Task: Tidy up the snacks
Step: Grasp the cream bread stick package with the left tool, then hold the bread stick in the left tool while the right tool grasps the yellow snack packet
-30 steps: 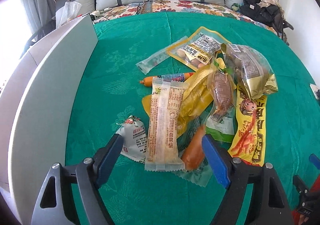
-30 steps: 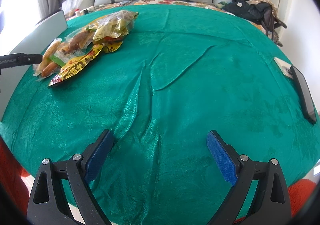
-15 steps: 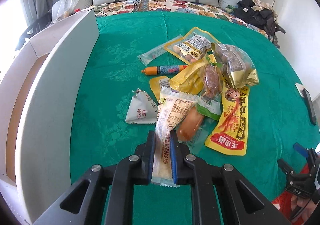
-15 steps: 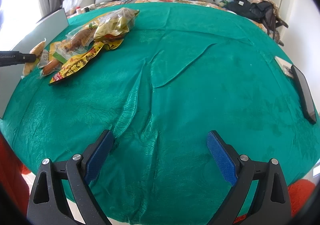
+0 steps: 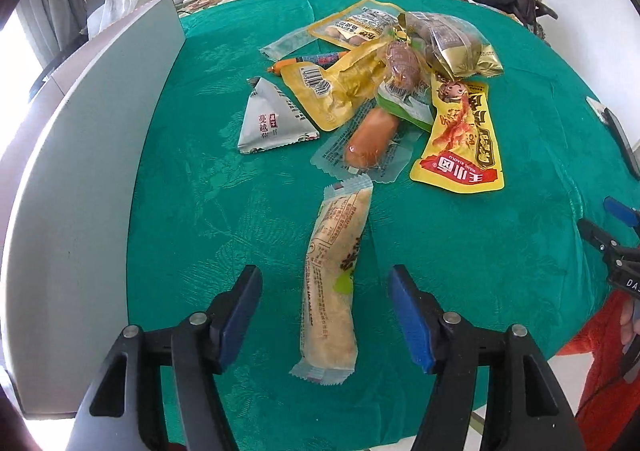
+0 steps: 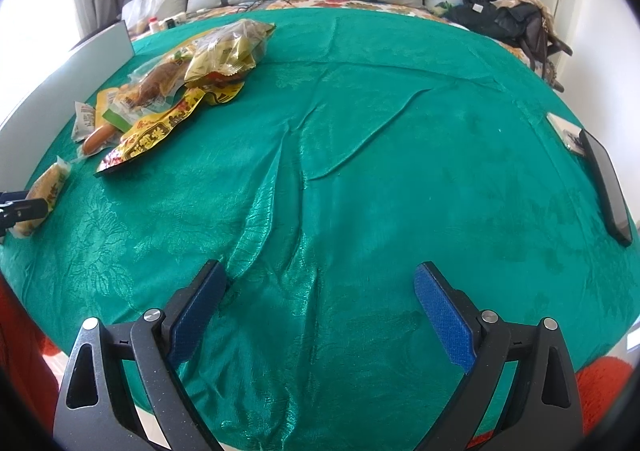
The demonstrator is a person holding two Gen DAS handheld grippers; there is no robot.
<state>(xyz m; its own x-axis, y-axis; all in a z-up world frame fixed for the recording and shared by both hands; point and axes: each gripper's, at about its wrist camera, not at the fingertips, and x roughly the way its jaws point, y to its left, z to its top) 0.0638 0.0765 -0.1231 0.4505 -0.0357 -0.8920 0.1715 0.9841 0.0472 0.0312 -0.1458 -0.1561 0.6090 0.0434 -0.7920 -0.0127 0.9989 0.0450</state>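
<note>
A long pale bread bar in clear wrap [image 5: 334, 283] lies on the green cloth between the fingers of my left gripper [image 5: 326, 309], which is open and not touching it. It also shows in the right wrist view [image 6: 42, 197]. The snack pile sits farther back: a grey triangular pouch [image 5: 272, 123], a wrapped sausage [image 5: 370, 137], a long yellow packet [image 5: 466, 139], a yellow pouch [image 5: 340, 89] and gold bags [image 5: 456, 45]. My right gripper [image 6: 318, 315] is open and empty over bare cloth.
A grey-white box wall [image 5: 92, 155] runs along the left of the table. A dark phone [image 6: 606, 187] lies at the right edge. The green cloth [image 6: 360, 155] has wrinkles in the middle. A bed with pillows stands behind.
My left gripper closed on the bread bar, pulled it toward the near edge away from the pile, then opened and let it go. The right gripper has stayed still.
</note>
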